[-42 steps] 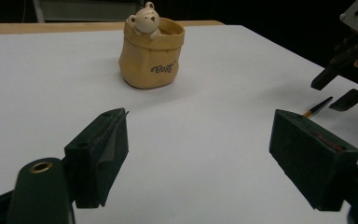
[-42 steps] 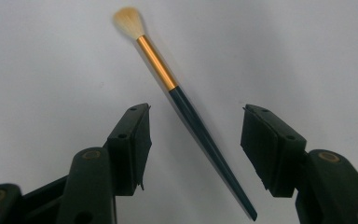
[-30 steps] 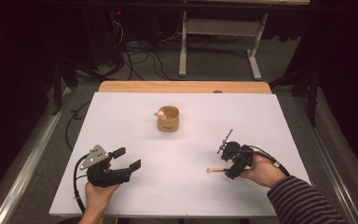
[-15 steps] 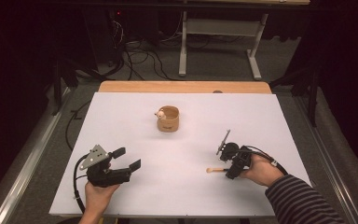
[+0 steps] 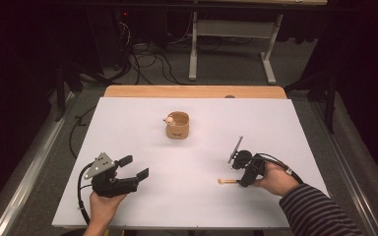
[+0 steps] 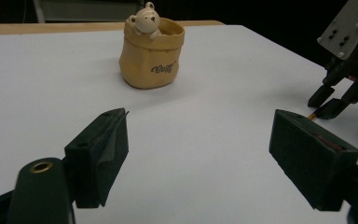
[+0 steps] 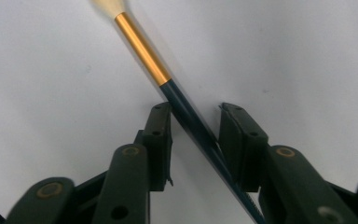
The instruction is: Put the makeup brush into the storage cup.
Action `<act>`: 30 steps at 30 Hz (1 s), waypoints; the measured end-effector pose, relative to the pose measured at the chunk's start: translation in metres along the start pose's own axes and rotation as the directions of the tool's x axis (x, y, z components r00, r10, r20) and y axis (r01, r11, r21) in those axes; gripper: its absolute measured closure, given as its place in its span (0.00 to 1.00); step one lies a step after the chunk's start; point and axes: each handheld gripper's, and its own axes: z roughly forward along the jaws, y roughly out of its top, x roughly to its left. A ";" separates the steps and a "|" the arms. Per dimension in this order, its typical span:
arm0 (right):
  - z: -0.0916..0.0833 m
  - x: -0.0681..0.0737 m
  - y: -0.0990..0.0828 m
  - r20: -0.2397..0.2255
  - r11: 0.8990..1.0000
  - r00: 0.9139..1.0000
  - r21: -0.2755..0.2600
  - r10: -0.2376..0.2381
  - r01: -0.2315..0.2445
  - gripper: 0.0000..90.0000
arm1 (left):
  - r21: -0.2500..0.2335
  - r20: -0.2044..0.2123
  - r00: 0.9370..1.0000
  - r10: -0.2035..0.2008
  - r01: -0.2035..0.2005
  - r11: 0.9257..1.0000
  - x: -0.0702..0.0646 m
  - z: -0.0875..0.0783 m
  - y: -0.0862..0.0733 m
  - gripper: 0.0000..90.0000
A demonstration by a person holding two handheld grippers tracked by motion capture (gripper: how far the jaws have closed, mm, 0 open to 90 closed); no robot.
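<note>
Worktop (image 5: 142,196), white and wide, carries 1 tan pouch-shaped pot (image 5: 177,126) near its far-edge middle, with 1 small bear figure (image 6: 144,19) at the rim and writing I cannot read. Left tongs (image 5: 132,167) near the near-left corner stand open, empty. Right tongs (image 7: 195,140) near the near-right corner have just been closing, 1 paintbrush (image 7: 142,49) lying between the jaws, not yet pinched. Its long axis runs along the near edge, pale bristle tip toward the left side.
</note>
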 end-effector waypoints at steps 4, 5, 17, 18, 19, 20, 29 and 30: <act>0.000 -0.001 0.000 -0.006 1.000 1.000 -0.001 0.003 -0.003 0.82 | 0.003 0.001 1.000 0.000 0.000 1.000 0.000 0.000 0.000 0.23; 0.000 -0.001 0.000 -0.005 1.000 1.000 0.000 0.001 -0.001 0.84 | 0.004 0.000 1.000 0.002 -0.002 1.000 0.000 0.000 0.000 0.23; 0.000 0.001 0.000 -0.007 1.000 1.000 0.005 -0.007 0.007 0.94 | 0.004 0.000 1.000 0.002 -0.002 1.000 0.000 0.000 0.000 0.23; 0.000 0.001 0.000 -0.006 1.000 1.000 0.004 -0.008 0.008 0.94 | 0.005 0.000 1.000 0.002 -0.002 1.000 0.000 0.000 0.000 0.23; 0.000 0.001 0.000 -0.005 1.000 1.000 0.005 -0.008 0.008 0.94 | 0.004 0.001 1.000 0.002 -0.002 1.000 0.000 0.000 0.000 0.23; 0.000 0.002 0.000 -0.002 1.000 1.000 0.001 -0.008 0.008 0.95 | 0.005 0.001 1.000 0.002 -0.002 1.000 0.000 0.000 0.000 0.23; -0.001 0.002 -0.002 0.002 1.000 1.000 -0.003 -0.009 0.009 0.95 | 0.008 0.002 1.000 0.004 -0.004 1.000 0.000 0.001 0.000 0.23; -0.001 0.002 -0.002 0.003 1.000 1.000 -0.004 -0.006 0.006 0.95 | 0.009 0.003 1.000 0.004 -0.004 1.000 0.000 0.001 0.000 0.23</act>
